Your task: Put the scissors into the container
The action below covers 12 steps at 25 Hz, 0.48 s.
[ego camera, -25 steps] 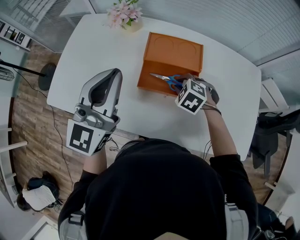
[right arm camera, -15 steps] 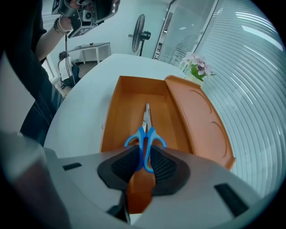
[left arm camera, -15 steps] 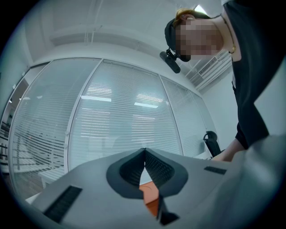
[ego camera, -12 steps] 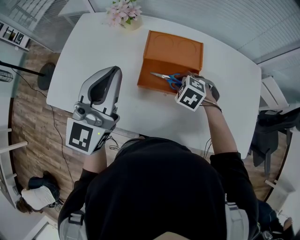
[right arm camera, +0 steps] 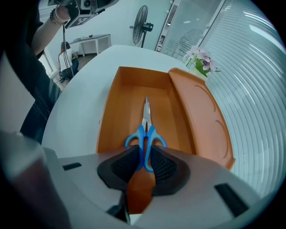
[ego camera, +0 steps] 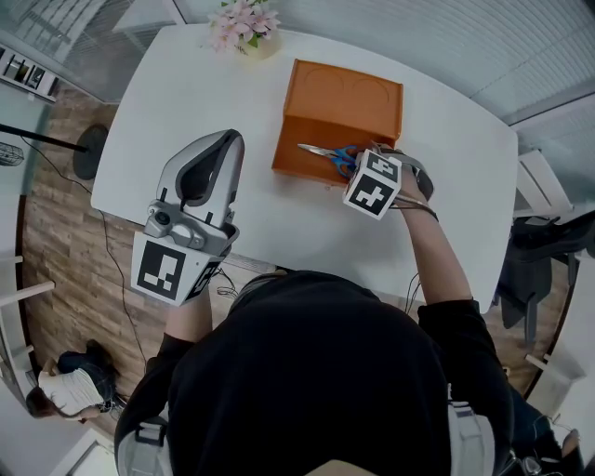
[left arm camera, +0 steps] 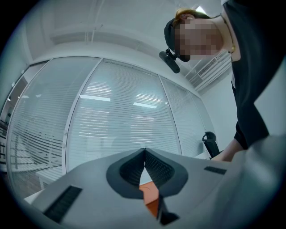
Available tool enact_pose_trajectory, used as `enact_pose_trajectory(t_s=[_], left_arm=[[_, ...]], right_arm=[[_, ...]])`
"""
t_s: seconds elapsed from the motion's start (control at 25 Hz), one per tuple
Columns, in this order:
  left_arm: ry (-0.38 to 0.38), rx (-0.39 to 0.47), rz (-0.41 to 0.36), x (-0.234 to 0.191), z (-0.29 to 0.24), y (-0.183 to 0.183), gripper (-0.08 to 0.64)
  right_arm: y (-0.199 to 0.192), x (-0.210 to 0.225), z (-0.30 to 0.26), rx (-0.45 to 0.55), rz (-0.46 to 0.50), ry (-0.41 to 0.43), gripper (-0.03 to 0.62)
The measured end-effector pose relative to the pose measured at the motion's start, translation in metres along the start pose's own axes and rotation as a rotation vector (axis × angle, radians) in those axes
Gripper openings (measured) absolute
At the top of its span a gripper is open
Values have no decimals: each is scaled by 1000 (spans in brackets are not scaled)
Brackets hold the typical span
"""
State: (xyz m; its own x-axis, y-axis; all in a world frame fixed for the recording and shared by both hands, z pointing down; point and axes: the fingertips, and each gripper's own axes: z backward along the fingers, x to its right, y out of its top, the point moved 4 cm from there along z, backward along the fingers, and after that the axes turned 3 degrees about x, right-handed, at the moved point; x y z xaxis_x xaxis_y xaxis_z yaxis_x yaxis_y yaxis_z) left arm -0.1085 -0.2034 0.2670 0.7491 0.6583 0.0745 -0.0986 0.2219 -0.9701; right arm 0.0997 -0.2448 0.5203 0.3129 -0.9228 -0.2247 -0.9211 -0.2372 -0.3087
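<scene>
Left tongs (ego camera: 219, 147): nearest to me, held up above the desk's (ego camera: 177, 93) near-left part. In the left gripper view the two pads meet at their tips with nothing between them (left arm camera: 144, 162); only a sliver of orange shows through the gap lower down.
Right tongs (ego camera: 356, 165): closed on the scissors' handles, with a black pad pressed on each side (right arm camera: 144, 163). I see the marker cube just at the container's near right corner.
Scissors (right arm camera: 145, 142): two blue loop handles and narrow silver blades shut together into a single point. The handles sit in the tongs at the near end of the tray, and the blades run straight away from me along its length. In the head view the scissors (ego camera: 327, 152) lie across the tray's near part, tips toward the left. I cannot tell whether they touch the tray's floor.
Container (right arm camera: 111, 117): an orange box standing open on the white desk, its tray otherwise bare.
Lid (right arm camera: 202, 112): folded out flat beside the tray, with round shapes pressed into it.
Flowers (ego camera: 244, 24): a pink bunch at the desk's far edge, well apart from the box.
Change: against a second ago, the right cube sits a little closer in to the container and is slightly turned. The blade tips and my left tongs are about where they were.
</scene>
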Motion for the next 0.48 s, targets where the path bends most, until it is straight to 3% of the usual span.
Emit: enact_pose_trajectory(t_s=[0.48], left_arm=[[-8,3,1,-1,-2,3,12]], right_arm=[[0,0,-3,-33,9,-3,87]])
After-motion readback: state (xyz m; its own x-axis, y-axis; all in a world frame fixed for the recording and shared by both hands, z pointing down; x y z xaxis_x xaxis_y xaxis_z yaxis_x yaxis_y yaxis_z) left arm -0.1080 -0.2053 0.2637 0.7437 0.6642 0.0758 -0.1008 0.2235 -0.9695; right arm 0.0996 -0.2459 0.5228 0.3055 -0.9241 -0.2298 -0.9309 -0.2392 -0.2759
